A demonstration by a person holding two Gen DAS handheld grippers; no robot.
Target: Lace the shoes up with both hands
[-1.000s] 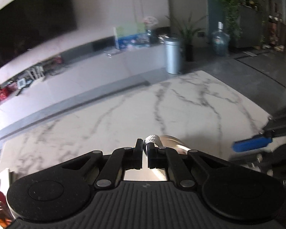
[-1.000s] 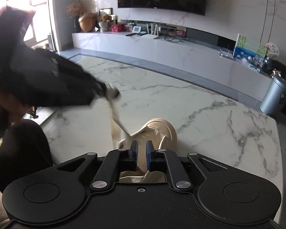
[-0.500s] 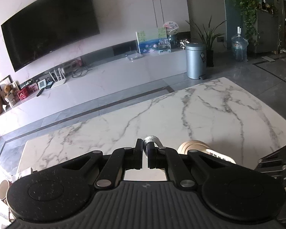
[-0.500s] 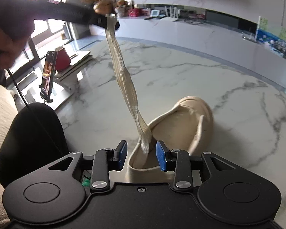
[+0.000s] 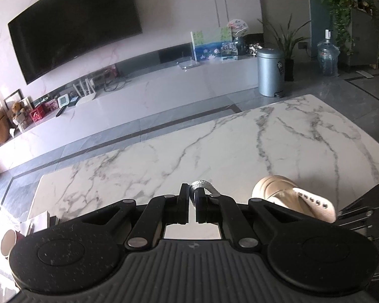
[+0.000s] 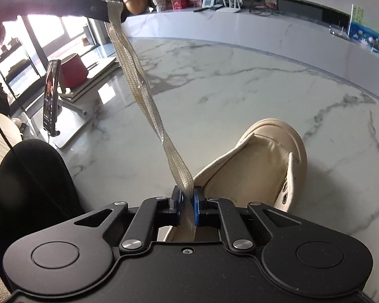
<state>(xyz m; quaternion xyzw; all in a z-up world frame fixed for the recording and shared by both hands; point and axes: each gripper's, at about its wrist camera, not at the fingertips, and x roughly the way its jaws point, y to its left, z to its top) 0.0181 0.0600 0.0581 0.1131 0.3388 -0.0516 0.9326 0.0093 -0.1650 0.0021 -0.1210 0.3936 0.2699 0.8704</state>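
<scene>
The left gripper [image 5: 192,197] is pinched tight on the end of the shoelace [image 5: 202,185]. A little loop of lace pokes up past its tips. In the right wrist view this same gripper [image 6: 115,12] is up high and off to the left of the right one, and the flat cream lace [image 6: 144,88] hangs down from its tips.

The lace runs in a long, twisted strip from there down to the right gripper [image 6: 187,200]. The right gripper has blue pads [image 6: 196,208]. The lace goes right between them. The pads are close together and look like they squeeze the lace, though the view is tight there, so the grip may be only light.

The shoe [image 6: 255,161] is a tan one. It sits on the white marble table [image 6: 240,93], just past the right gripper's tips and a bit to the right. Its toe points away. Little metal lace holes [image 6: 285,192] show along its right edge. The lace seems to dip into the shoe just under the right gripper.

From the left gripper, the shoe [image 5: 288,197] is low and to the right, close by.

A phone on a stand [image 6: 50,96] and a red pot [image 6: 73,70] sit far left of the right gripper.
</scene>
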